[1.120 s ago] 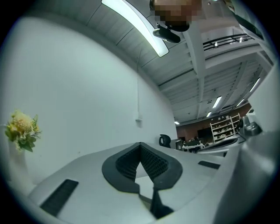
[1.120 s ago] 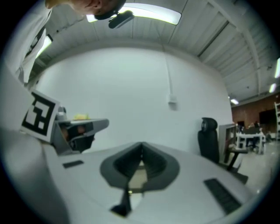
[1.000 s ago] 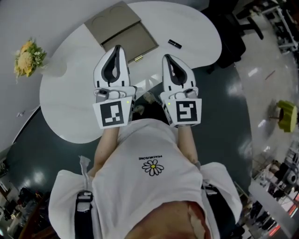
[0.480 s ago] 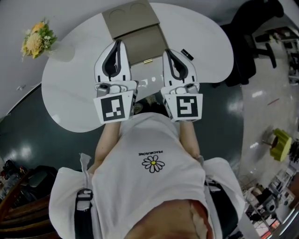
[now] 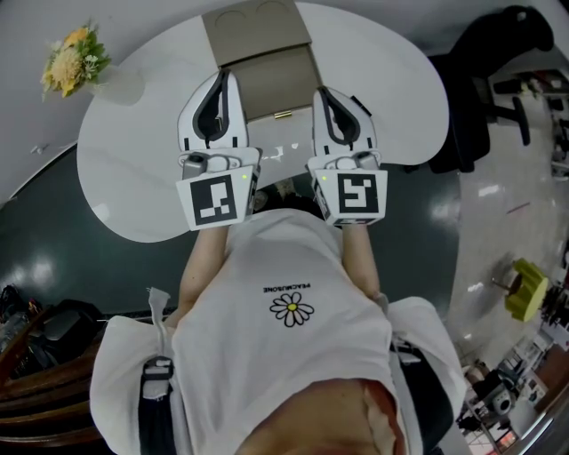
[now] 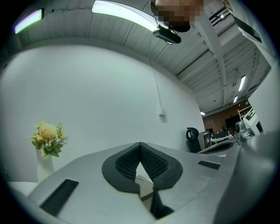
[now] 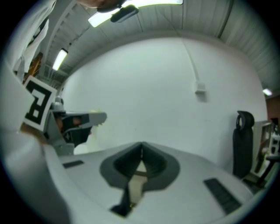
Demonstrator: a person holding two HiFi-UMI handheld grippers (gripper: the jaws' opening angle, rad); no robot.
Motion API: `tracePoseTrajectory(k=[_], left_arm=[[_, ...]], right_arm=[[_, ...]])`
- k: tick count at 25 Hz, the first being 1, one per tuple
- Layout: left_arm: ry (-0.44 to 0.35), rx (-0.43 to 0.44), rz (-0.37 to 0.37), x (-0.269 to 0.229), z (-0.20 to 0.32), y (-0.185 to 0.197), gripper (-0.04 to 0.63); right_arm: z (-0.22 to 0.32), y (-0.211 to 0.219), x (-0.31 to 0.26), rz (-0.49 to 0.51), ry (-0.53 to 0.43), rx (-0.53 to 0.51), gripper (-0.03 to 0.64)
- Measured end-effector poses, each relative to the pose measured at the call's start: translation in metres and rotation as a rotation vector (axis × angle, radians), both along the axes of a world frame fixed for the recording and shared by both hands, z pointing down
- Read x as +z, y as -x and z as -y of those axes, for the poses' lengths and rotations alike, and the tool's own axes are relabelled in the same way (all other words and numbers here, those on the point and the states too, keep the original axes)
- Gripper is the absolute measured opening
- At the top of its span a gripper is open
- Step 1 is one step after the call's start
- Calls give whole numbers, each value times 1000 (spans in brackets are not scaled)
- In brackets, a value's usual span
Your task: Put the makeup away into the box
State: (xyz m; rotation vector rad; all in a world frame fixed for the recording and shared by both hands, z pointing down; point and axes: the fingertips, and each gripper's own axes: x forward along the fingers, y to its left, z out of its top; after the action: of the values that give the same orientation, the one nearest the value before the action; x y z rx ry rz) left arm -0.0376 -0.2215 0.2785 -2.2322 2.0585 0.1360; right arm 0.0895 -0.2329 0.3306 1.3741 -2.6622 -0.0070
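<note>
An open tan box (image 5: 271, 84) lies on the white table (image 5: 133, 169), its lid (image 5: 253, 27) folded back behind it. My left gripper (image 5: 226, 76) hovers over the box's left side, jaws shut and empty; through them in the left gripper view (image 6: 140, 146) a bit of the tan box (image 6: 144, 192) shows. My right gripper (image 5: 322, 92) hangs over the box's right edge, also shut with nothing held (image 7: 141, 146). A small black makeup tube (image 5: 357, 103) lies just right of the right gripper, partly hidden. A small gold piece (image 5: 283, 115) sits at the box's front edge.
A vase of yellow flowers (image 5: 71, 60) stands at the table's far left. A black office chair (image 5: 484, 80) is off the table's right end. A white wall (image 6: 109, 87) rises behind the table. The person's body fills the lower half of the head view.
Both grippers have moved forward and sideways relative to the box, so it now lies between their tips. The black tube now sits close beside the right gripper. Jaws stayed shut.
</note>
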Motion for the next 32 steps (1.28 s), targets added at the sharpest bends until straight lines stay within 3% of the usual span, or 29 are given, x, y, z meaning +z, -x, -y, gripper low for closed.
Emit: tracePoseTrajectory(k=[8, 11, 13, 17, 25, 32], left_arm=[[24, 7, -3, 9, 1, -3, 21], [30, 10, -10, 13, 4, -6, 21], [37, 14, -12, 16, 6, -9, 21], [25, 28, -18, 17, 11, -18, 21], [54, 35, 9, 26, 18, -30, 21], [93, 33, 1, 40, 21, -29, 21]], right_arm=[[14, -24, 17, -19, 49, -39, 32], [25, -46, 33, -83, 82, -56, 51], [31, -60, 51, -140, 124, -83, 109], [45, -90, 98, -215, 242, -143, 130], [58, -136, 205, -430, 490, -221, 141], [61, -148, 253, -527, 589, -244, 155]])
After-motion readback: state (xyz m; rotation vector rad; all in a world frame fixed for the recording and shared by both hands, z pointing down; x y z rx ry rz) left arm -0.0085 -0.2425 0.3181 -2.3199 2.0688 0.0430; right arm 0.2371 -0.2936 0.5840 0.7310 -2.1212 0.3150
